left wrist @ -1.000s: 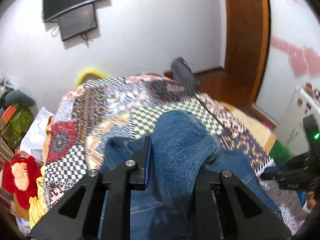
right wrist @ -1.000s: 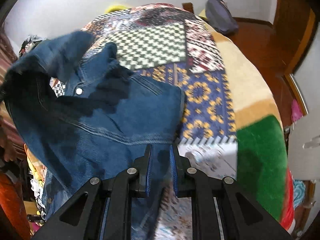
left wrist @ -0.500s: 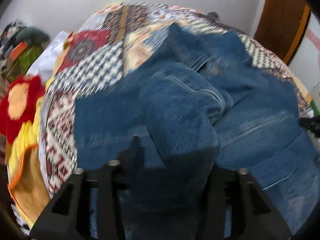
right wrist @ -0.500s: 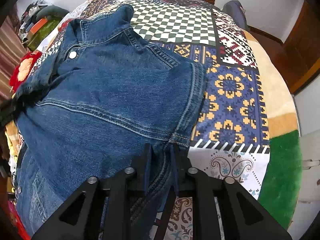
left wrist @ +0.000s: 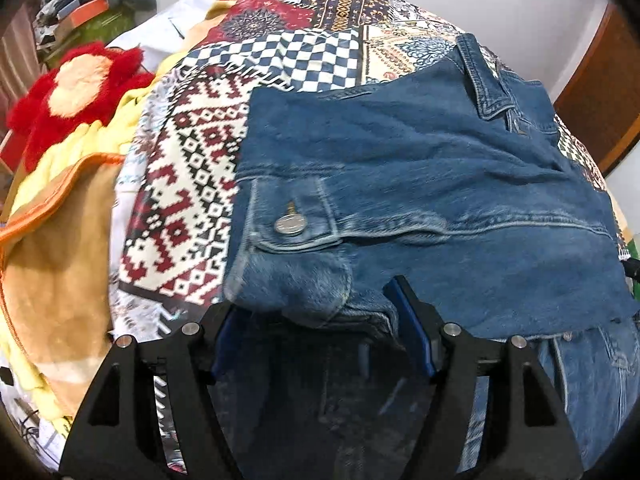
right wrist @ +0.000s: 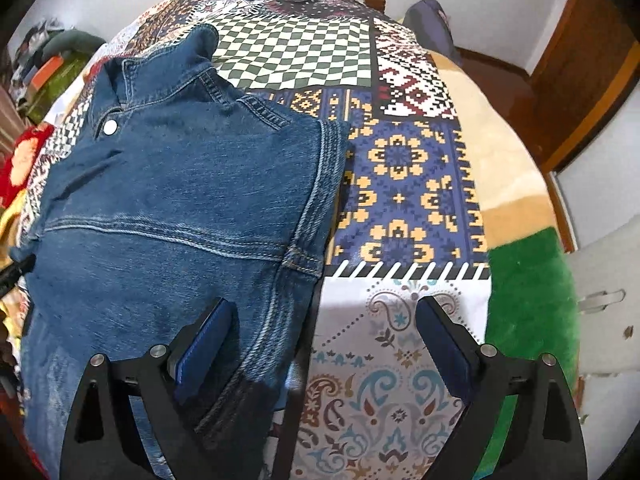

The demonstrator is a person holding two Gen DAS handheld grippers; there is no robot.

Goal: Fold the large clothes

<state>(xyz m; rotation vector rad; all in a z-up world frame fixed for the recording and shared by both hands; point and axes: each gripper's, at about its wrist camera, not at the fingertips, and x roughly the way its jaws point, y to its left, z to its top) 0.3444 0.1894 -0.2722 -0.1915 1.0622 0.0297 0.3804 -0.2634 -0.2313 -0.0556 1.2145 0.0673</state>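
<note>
A blue denim jacket (left wrist: 420, 184) lies on the patchwork bedspread (left wrist: 192, 184), collar at the far end, a sleeve folded across it. Its buttoned cuff (left wrist: 290, 224) bunches just in front of my left gripper (left wrist: 312, 304). The left jaws are opening, with the cuff's cloth loose between them and the pads off it. In the right wrist view the jacket (right wrist: 180, 200) fills the left half. My right gripper (right wrist: 323, 304) is opening wide and straddles the jacket's folded side edge. Its left pad hangs over the denim and its right pad over the bedspread (right wrist: 400, 184), gripping nothing.
A red plush toy (left wrist: 72, 96) and a yellow-tan blanket (left wrist: 60, 240) lie at the bed's left edge. A green patch of blanket (right wrist: 528, 300) and a white cabinet (right wrist: 604, 280) sit at the right. A dark bag (right wrist: 432, 28) and a wooden door (right wrist: 580, 60) lie beyond.
My left gripper came down with the sleeve, laid it across the jacket and spread its jaws. My right gripper let go of the jacket's edge and opened wide.
</note>
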